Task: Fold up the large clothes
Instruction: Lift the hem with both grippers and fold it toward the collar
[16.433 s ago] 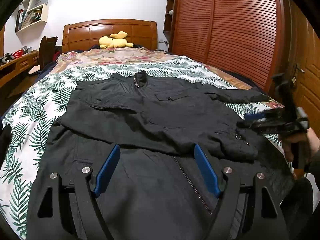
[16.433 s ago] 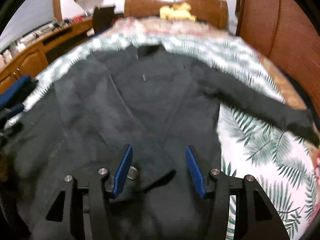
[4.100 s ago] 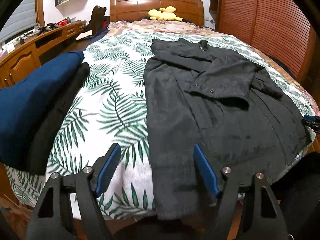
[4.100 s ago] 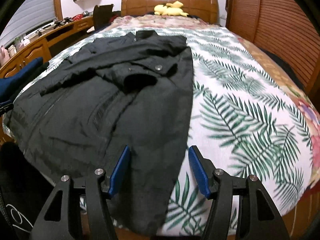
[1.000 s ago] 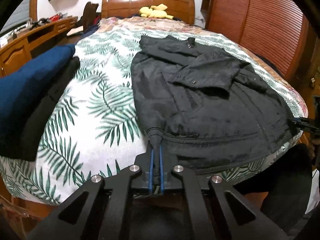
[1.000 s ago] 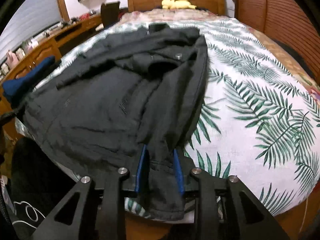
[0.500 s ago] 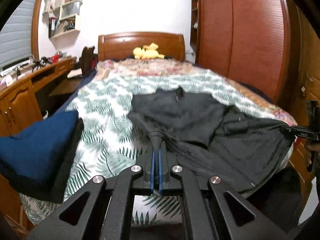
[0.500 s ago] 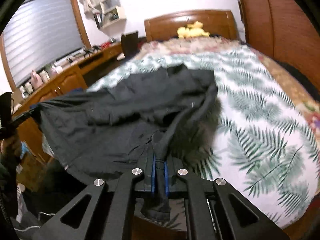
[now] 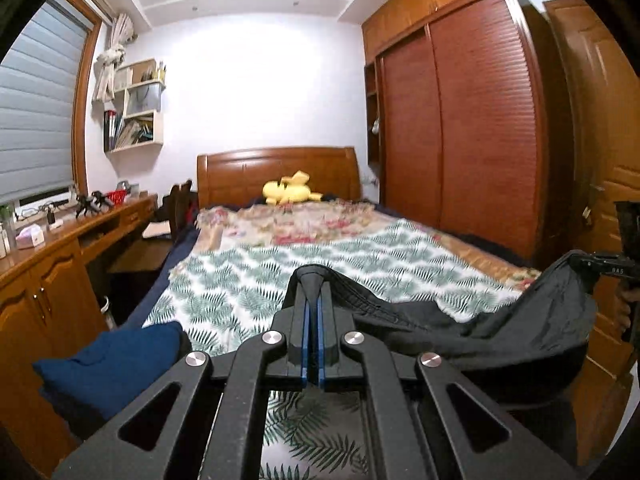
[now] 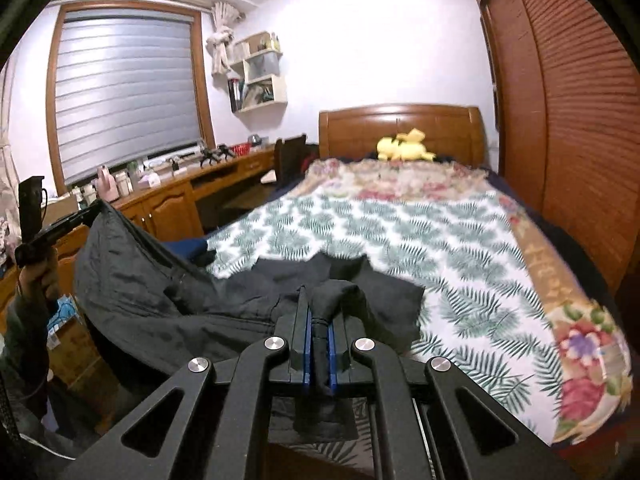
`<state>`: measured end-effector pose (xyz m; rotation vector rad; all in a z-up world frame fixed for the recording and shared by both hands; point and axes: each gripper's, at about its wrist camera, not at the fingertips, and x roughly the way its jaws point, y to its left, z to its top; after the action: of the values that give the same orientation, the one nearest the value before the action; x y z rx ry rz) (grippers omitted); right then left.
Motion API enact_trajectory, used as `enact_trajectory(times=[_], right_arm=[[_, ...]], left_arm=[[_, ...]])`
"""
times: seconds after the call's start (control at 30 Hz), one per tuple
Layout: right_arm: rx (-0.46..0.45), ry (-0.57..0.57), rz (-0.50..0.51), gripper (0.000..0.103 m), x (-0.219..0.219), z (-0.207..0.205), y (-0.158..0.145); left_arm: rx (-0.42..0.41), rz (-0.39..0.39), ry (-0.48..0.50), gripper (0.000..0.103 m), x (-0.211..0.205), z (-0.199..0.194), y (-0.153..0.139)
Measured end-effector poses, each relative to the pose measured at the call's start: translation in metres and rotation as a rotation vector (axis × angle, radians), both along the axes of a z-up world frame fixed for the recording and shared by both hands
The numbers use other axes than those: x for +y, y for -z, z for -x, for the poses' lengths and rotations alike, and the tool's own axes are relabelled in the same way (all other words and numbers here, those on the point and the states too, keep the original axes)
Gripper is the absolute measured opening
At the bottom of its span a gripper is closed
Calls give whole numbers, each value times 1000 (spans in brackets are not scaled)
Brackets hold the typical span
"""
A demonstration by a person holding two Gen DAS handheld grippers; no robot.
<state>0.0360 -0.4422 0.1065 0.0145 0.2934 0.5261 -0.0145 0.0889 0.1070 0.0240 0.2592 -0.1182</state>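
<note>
A black jacket [image 9: 500, 332] hangs between my two grippers, lifted above the foot of the bed [image 9: 248, 292]. My left gripper [image 9: 312, 280] is shut on one bottom corner of the jacket. My right gripper [image 10: 318, 300] is shut on the other corner, with hem cloth bunched between its blue pads. The jacket [image 10: 160, 288] sags in the middle, and part of it still rests on the leaf-print bedspread [image 10: 400, 232]. The right gripper [image 9: 600, 268] also shows at the right edge of the left wrist view. The left gripper [image 10: 84, 212] shows at the left edge of the right wrist view.
A folded blue garment [image 9: 112, 360] lies at the bed's left front corner. A yellow plush toy [image 9: 290, 192] sits by the wooden headboard. A wooden desk [image 10: 168, 196] with small items runs along the left. A slatted wardrobe [image 9: 480, 140] stands on the right.
Both grippers have risen higher with the jacket's bottom corners. More of the jacket has come off the bed and it hangs between them.
</note>
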Motion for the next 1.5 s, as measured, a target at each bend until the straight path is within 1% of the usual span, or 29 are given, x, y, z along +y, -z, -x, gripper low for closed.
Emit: enact_trajectory(times=[0.1, 0.13, 0.2, 0.27, 0.3, 0.43, 0.53, 0.6, 0.63, 0.73, 0.8, 0.87, 0.93, 1.03, 1.13, 1.23, 1.3, 1.37, 1.47, 1.5], right_arm=[[-4, 22, 7, 5, -8, 7, 8], [1, 30, 19, 5, -2, 15, 14], [23, 37, 44, 5, 4, 10, 27], [51, 37, 61, 5, 18, 5, 32], [62, 41, 72, 5, 24, -3, 34], [100, 55, 93, 5, 41, -52, 44], [114, 77, 82, 5, 51, -96, 45], [114, 101, 71, 5, 56, -130, 45], [115, 112, 70, 5, 62, -151, 40], [140, 150, 59, 6, 71, -202, 40], [165, 150, 30, 6, 76, -240, 36], [188, 161, 40, 6, 90, -274, 39], [217, 194, 88, 6, 104, -302, 49], [268, 197, 134, 6, 128, -332, 70], [286, 197, 175, 6, 151, -362, 91], [274, 209, 218, 6, 167, -367, 99], [254, 218, 244, 6, 175, -365, 101], [237, 223, 251, 6, 179, -358, 102], [224, 234, 261, 9, 180, -347, 108], [222, 239, 262, 9, 183, -345, 107]], left_arm=[[-2, 3, -6, 3, 4, -4, 1], [11, 3, -14, 3, 6, -11, 6], [43, 10, -26, 3, 11, -26, 19], [82, 22, -35, 3, 12, -41, 29], [107, 30, -40, 3, 16, -55, 38], [165, 37, -64, 3, 19, -99, 61], [180, 42, -86, 3, 19, -133, 75], [179, 50, -100, 3, 19, -151, 78], [179, 59, -112, 3, 21, -170, 79], [191, 76, -135, 3, 26, -205, 81], [207, 68, -131, 3, 29, -231, 85], [212, 53, -138, 4, 28, -246, 92], [225, 53, -143, 4, 29, -261, 101], [264, 80, -138, 4, 30, -281, 126], [294, 109, -129, 4, 30, -293, 151], [299, 99, -137, 4, 28, -300, 166], [304, 63, -149, 4, 24, -304, 171], [301, 30, -139, 4, 21, -305, 170], [294, 78, -112, 4, 27, -306, 166], [298, 82, -110, 4, 28, -309, 166]])
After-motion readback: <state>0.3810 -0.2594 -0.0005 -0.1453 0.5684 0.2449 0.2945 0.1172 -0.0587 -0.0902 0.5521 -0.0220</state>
